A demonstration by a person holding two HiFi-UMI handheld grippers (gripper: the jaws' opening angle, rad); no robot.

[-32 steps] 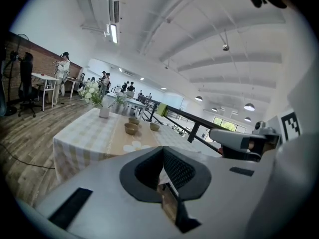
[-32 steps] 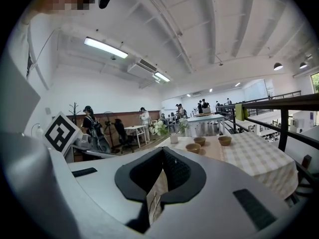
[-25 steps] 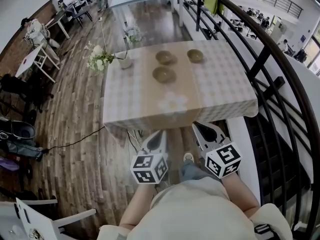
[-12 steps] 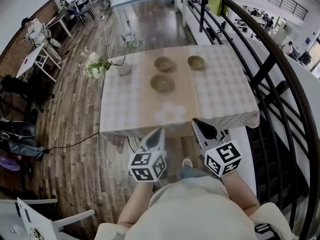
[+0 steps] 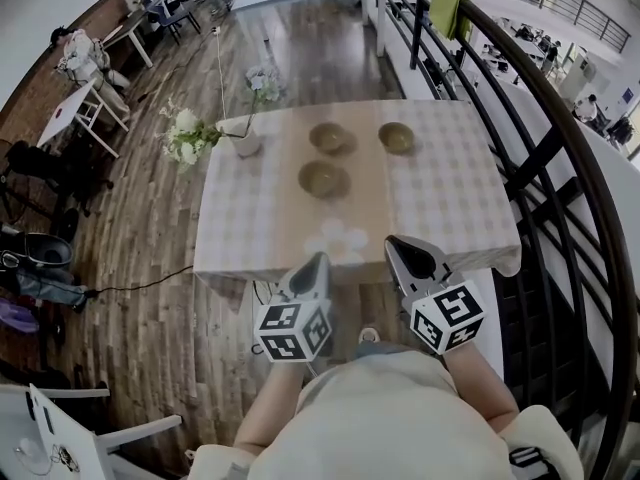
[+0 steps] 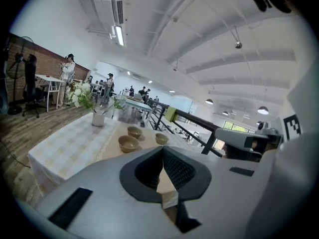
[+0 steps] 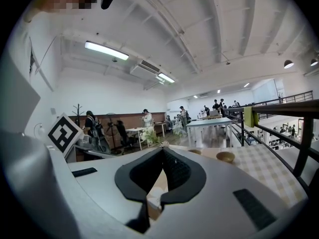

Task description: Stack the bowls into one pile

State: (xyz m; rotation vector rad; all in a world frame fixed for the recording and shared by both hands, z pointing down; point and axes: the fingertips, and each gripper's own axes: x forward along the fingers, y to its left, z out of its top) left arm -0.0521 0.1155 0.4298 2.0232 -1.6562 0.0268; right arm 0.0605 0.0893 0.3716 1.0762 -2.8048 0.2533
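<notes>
At the table's near edge, our left gripper (image 5: 318, 264) and right gripper (image 5: 401, 249) now overlap the table (image 5: 450, 196). A sec ago they hung over bare floor, short of it. So we've walked up w/ both hands carried fwd together, and the table sits closer in the head view. Nothing on it has shifted. For the task this is approach only: no bowl touched yet, no pile begun. We judge the bowls should come w/in reach after a bit more of a lean.

Both claws are closed w/ nothing between them. Each gripper view shows the dark pads meeting at the tip. They'll need to open before any pick.

Three olive-brown bowls stand apart on the tan runner (image 5: 360, 208). The near bowl (image 5: 323, 178) is at centre, the far-left bowl (image 5: 328, 138) is just behind it, and the far-right bowl (image 5: 396, 137) is to the right of that one. All are upright, none nested.

Around them:
- **Vase:** a white vase (image 5: 247, 144) w/ flowers (image 5: 184, 135) stands at the table's far-left, left of the far-left bowl. It's the one thing the left gripper could knock.
- **Railing:** a black railing (image 5: 545, 138) runs along the right, well apart from the bowls.
- **Cable:** a cable (image 5: 140, 286) trails on the floor to the left.

Btw us and the near bowl the runner is bare except for a printed flower pattern (image 5: 338, 238), so the path looks clear.
</notes>
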